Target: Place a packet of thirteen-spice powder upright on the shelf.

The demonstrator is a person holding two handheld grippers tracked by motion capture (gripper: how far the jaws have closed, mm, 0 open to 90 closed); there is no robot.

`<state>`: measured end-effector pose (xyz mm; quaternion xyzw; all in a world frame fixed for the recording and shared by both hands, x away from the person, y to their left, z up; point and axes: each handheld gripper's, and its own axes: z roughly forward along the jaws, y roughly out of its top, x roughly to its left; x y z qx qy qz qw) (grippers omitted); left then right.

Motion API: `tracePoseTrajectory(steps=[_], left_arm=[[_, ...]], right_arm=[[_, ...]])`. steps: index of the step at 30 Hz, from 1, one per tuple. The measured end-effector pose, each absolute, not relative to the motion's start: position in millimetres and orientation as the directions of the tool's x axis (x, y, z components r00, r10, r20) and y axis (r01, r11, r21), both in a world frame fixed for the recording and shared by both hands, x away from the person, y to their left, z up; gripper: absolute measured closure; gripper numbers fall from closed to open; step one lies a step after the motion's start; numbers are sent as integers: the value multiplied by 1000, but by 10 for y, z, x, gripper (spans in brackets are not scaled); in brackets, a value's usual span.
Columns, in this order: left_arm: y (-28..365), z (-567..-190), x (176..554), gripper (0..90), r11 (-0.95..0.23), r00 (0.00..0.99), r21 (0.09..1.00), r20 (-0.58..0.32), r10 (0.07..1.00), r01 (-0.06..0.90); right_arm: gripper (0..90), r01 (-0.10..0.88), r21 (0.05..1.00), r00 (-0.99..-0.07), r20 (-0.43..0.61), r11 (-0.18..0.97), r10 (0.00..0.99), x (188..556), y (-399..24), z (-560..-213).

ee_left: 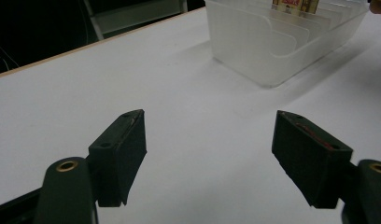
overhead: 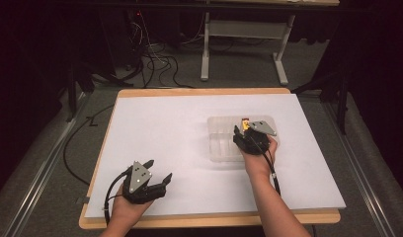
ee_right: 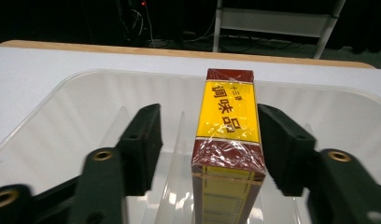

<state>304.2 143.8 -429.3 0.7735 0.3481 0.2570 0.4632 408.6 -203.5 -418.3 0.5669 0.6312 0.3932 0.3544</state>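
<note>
A yellow and dark red wrapped box (ee_right: 228, 135) stands on edge in a slot of the clear plastic divider tray (ee_right: 62, 126). My right gripper (ee_right: 208, 116) is open and straddles the box: its left jaw is clearly apart from the box, its right jaw close beside it. From above, the right gripper (overhead: 244, 130) hangs over the tray (overhead: 217, 148), and the box (overhead: 245, 122) peeks out by its grey plate. My left gripper (overhead: 160, 169) rests near the table's front left, wide open with nothing between its jaws. In its own view the left gripper (ee_left: 209, 135) faces the tray (ee_left: 272, 51).
A white sheet (overhead: 165, 133) covers the wooden table (overhead: 209, 218). The tray's thin clear dividers (ee_left: 282, 37) form several slots. Beyond the far edge stand a desk frame (overhead: 205, 54) and loose cables (overhead: 155, 64) on the floor.
</note>
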Motion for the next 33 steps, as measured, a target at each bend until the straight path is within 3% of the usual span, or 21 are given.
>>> tracePoseTrajectory(steps=[8, 21, 33], left_arm=[[1426, -4333, 3078, 265, -329, 637, 891, 59, 768, 314], [1464, -4378, 3129, 265, -296, 631, 892, 17, 776, 341], [1462, -4419, 3154, 266, -308, 635, 882, 12, 772, 358]], right_arm=[[155, 447, 890, -186, -8, 92, 983, 3970, -2097, -4089], [103, 412, 905, -312, 30, 108, 949, 3525, -2552, -3981], [77, 416, 904, -302, 38, 96, 953, 2978, -3188, -4203]])
